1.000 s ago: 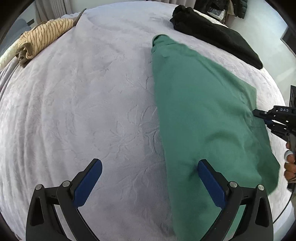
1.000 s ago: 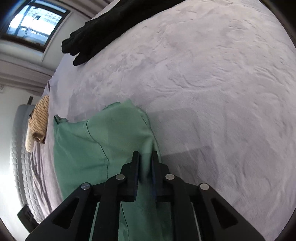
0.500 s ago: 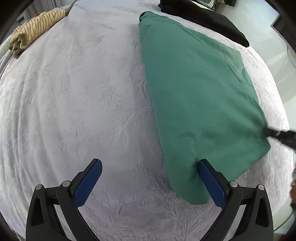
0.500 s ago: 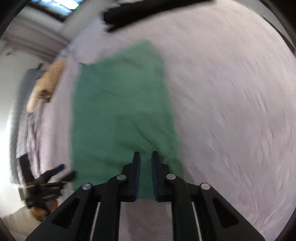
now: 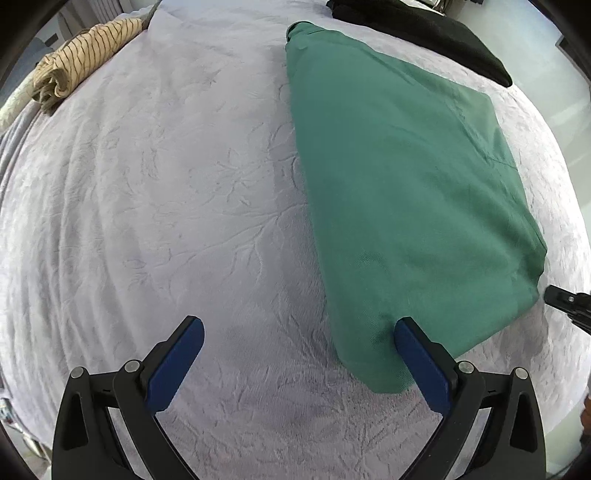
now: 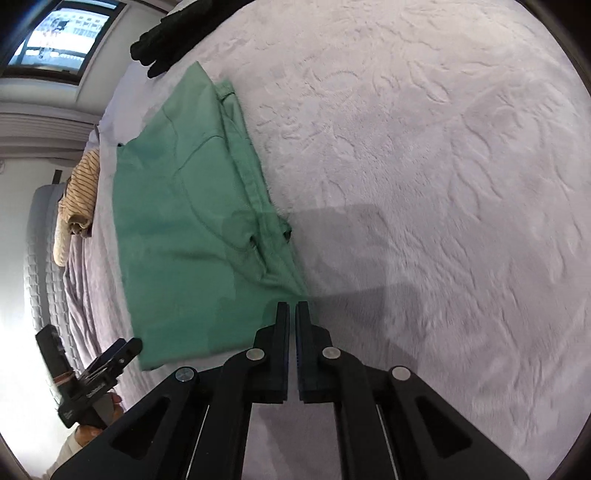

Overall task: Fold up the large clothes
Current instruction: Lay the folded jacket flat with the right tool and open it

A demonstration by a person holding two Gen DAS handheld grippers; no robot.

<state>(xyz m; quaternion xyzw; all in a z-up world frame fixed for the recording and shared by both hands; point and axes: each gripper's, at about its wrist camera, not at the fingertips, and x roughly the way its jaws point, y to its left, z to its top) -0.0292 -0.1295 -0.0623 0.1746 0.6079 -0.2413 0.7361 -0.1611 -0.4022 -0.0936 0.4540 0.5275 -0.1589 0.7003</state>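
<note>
Green cloth: a green garment (image 5: 402, 192), soft woven fabric, lies flat on a pale embossed bedspread (image 5: 177, 206), already folded into a long panel. All places below are given relative to this garment.
Left gripper: the left gripper (image 5: 295, 354) hangs over the garment's nearest corner, jaws spread wide, blue pads bare. One pad stands over the green corner, the other over the bedspread beside it. Nothing is held.
Right gripper: the right gripper (image 6: 292, 314) sits at the opposite near corner, jaws drawn almost together. No cloth shows between its fingers; it appears empty, its tips just off the garment's edge.
Near edge: the short near edge runs between the two grippers and lies smooth.
Middle: seams and a placket run along one long side, with a small bunched ridge there.
Far end: the collar end points away, toward a black garment (image 5: 436, 33) lying beyond it.
Far side: a striped tan garment (image 5: 81, 55) sits well apart, across the bedspread.
Handling: likely light, limp and not slippery; it will sag and crease if lifted at one point.
Where to grip: judged best at the two near corners, pinching all layers together.
</note>
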